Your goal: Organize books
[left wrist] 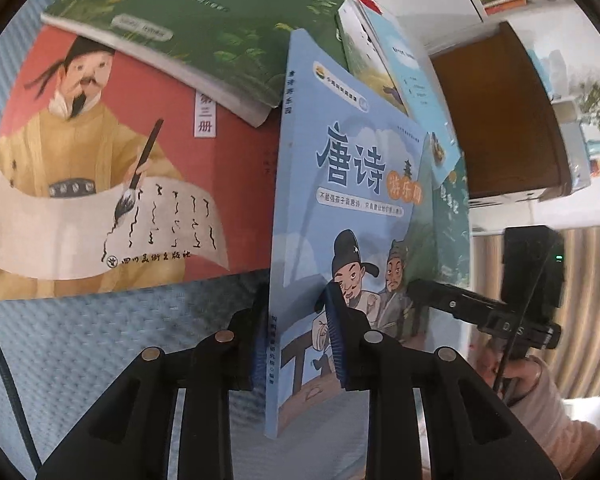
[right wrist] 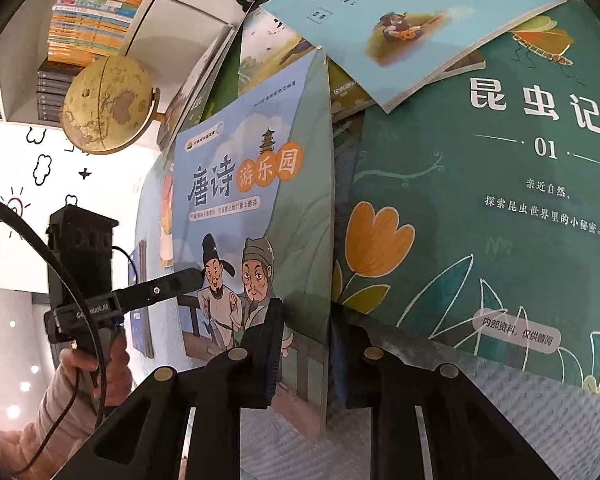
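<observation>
A thin blue picture book [left wrist: 340,200] stands upright on its lower edge on the blue textured mat [left wrist: 80,340]. My left gripper [left wrist: 296,344] is shut on its spine side, one pad on each cover. In the right wrist view the same blue book [right wrist: 252,200] has its opposite edge pinched by my right gripper [right wrist: 310,356], which is shut on it. Each gripper shows in the other's view: the right one [left wrist: 420,286] and the left one [right wrist: 196,276], each held by a hand. A red book [left wrist: 120,160] lies flat to the left.
A green book [left wrist: 200,20] overlaps the red one. A large teal book [right wrist: 480,200] lies at the right with a light blue book [right wrist: 420,20] on top. A globe [right wrist: 108,108], a shelf of books [right wrist: 88,20] and a cardboard box [left wrist: 496,120] stand behind.
</observation>
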Demonstrator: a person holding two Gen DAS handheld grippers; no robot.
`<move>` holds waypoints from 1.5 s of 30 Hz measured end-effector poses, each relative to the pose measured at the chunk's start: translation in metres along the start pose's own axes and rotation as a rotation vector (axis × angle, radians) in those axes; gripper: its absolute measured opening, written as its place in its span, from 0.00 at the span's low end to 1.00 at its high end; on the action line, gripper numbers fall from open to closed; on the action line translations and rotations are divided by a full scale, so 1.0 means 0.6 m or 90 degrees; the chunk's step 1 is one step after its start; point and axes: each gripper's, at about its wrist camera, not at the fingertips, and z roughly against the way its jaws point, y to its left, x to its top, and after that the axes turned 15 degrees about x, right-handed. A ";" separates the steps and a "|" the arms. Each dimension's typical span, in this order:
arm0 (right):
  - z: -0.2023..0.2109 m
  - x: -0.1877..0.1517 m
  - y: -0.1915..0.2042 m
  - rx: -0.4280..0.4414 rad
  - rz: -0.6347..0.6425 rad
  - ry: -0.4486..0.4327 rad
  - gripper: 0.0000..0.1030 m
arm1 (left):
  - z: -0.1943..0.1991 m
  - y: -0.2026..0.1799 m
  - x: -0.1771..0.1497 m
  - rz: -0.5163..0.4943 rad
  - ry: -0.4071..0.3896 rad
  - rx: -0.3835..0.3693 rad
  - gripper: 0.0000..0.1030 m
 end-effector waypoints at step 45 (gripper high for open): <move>0.065 -0.083 0.168 0.010 0.232 -0.038 0.17 | 0.148 -0.057 -0.079 -0.110 -0.100 0.063 0.20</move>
